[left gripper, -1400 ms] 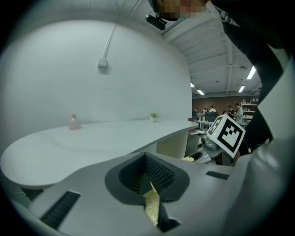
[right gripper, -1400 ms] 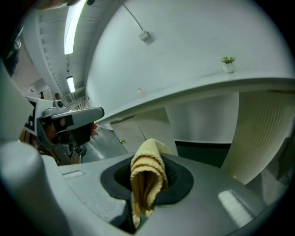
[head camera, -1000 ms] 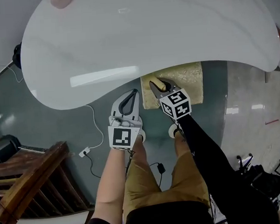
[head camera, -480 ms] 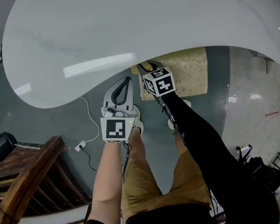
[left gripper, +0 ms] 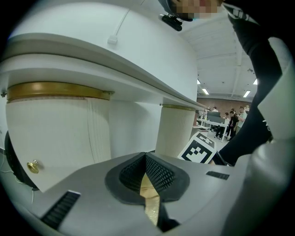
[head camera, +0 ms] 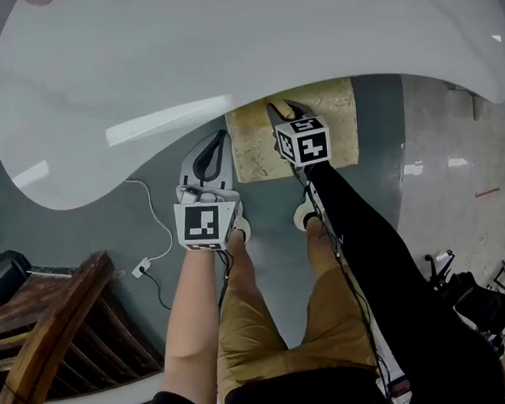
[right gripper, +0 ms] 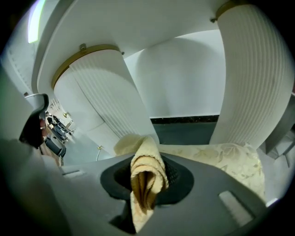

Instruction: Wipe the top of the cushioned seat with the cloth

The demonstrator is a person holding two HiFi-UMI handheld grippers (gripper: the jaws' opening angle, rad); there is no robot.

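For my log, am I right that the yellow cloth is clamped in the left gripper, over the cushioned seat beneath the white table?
Not quite: the cloth is clamped in the right gripper, not the left, as the right gripper view shows. The left gripper has its jaws together on nothing. The rest stands: the cloth is over the cushioned seat beneath the white table.

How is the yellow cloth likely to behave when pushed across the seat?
Probably floppy: the cloth folds and droops where the right gripper pinches it. It looks thin, so likely light, and may bunch rather than slide flat. Its textured weave might drag on the cushioned seat.
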